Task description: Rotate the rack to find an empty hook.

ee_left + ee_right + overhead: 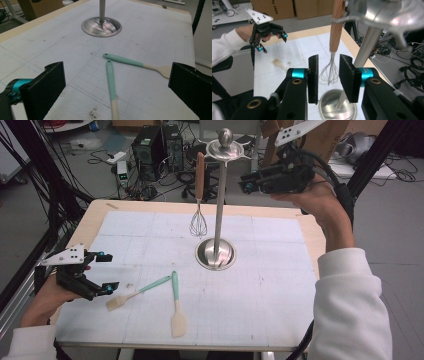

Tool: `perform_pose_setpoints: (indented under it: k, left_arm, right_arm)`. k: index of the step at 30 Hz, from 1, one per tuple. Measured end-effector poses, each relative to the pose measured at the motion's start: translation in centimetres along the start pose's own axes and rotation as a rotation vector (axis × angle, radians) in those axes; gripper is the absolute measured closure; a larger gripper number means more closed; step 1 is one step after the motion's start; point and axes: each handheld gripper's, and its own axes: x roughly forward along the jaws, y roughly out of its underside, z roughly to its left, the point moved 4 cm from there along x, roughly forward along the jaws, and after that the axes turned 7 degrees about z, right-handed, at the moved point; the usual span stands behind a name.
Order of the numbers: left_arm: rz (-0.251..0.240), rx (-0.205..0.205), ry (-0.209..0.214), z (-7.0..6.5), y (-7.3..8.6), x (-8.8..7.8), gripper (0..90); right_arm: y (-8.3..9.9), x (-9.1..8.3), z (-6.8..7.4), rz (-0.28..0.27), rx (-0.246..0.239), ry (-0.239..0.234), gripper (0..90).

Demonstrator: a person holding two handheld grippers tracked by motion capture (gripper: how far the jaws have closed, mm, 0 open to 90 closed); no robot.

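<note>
1. Since the spatula [177,312] and the brush [131,295] lie flat on the table [280,320] on the near side of the stand [219,205], with their teal handle ends almost meeting in a V, picking up either one could knock the other askew or push it toward the near edge.
2. Left gripper [107,271]: near and left of the stand, just left of the brush head. Jaws are spread wide with nothing between them. Risk: a low sweep toward the handles could scrape the mat and scatter both tools.
3. Stand: tall thin pole on a round base, with a hooked crown at the top. Risk: a sideways knock up high, where the right gripper works, would likely rock or tip it.
4. Whisk [199,195]: hangs from a crown hook on the stand's left side, wooden handle up and wires clear of the table. Risk: a jaw brushing the handle could set it swinging or lift it off the hook, dropping it onto the base.
5. Right gripper [246,184]: just right of the crown and level with it. Jaws are a little apart and pinching nothing; the whisk hangs ahead of them, not between them.
6. Pose, left hand: low at the table's left edge, forearm coming in from the near corner, jaws aimed across at the brush and spatula.
7. Pose, right hand [312,200]: raised high, wrist bent, gripper held about level and pointing left at the crown.
</note>
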Motion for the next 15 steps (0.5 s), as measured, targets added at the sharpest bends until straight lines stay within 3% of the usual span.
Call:
perform_pose_setpoints:
  k: [4, 7, 12, 15]
  left_arm:
    - [0.003, 0.003, -0.001, 0.1, 0.0, 0.0, 1.7]
    - [0.003, -0.001, -0.002, 0.1, 0.0, 0.1, 1.7]
    - [0.004, -0.006, -0.005, 0.1, 0.0, 0.1, 1.7]
    - [0.005, -0.004, -0.003, 0.1, 0.0, 0.0, 1.7]
  right_arm:
    - [1.5, -0.4, 0.5, 0.023, 0.005, 0.018, 58.8]
    - [2.6, -0.7, 0.7, 0.029, 0.017, 0.036, 46.8]
    - [4.7, -1.2, 0.7, 0.049, 0.044, 0.076, 11.2]
    - [5.9, -1.6, 0.8, 0.035, 0.050, 0.073, 0.3]
